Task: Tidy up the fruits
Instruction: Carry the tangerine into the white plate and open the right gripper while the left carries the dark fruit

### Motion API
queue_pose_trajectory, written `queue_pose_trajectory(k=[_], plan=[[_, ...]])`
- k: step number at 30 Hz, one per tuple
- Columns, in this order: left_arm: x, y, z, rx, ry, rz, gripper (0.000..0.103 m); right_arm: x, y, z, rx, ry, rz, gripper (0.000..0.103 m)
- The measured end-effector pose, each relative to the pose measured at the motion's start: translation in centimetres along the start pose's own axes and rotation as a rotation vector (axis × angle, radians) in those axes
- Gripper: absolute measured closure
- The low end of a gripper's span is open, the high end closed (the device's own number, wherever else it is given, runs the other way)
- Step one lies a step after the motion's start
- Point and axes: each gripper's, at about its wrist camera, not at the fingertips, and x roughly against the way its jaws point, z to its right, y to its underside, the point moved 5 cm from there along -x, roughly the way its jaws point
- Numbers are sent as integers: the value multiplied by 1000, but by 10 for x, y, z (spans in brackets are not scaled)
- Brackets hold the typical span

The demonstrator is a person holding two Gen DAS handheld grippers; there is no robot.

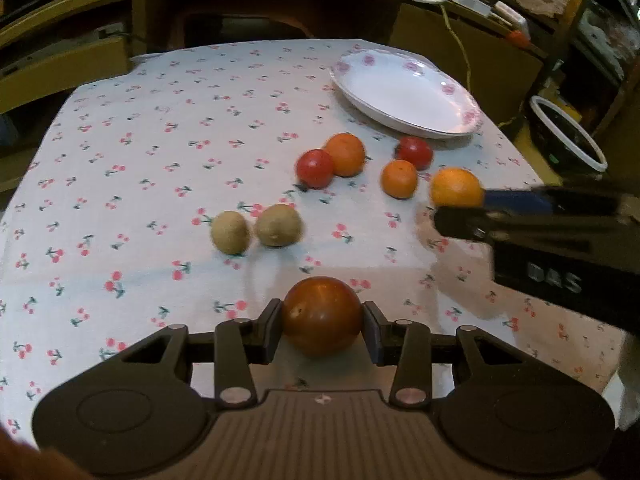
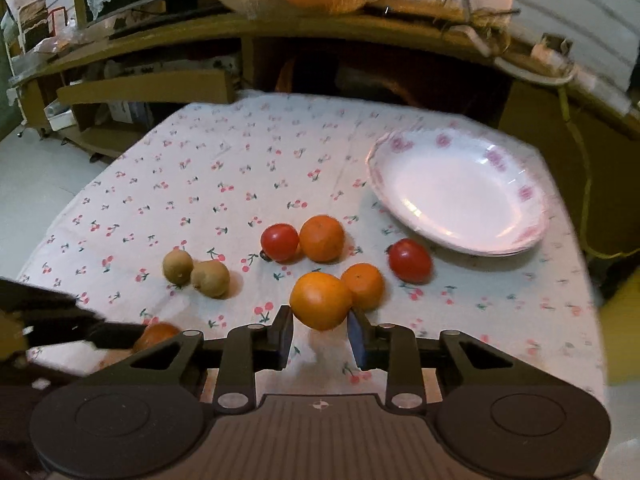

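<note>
Two claws are loaded: the left claw pinches a tomato near the desk's near edge; the right claw pinches an orange. The plate lies ahead and right, toward the far right corner, nearer the right claw.

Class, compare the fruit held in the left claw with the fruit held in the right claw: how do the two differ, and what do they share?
The tomato in the left claw is dark brownish-red; the orange in the right claw is bright orange. The tomato's skin looks smooth and glossy, the orange's duller. The tomato is held near the table's front edge, the orange beside the other oranges. Both are round and gripped from both sides.
</note>
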Motion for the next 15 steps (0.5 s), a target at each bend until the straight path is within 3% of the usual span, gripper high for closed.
queue_pose_trajectory(k=[7, 15], plan=[[10, 0, 7, -17, -7, 28, 57, 38, 25, 18, -108, 87, -16, 73], [21, -1, 9, -21, -15, 58, 57, 70, 26, 7, -99, 139, 16, 73]])
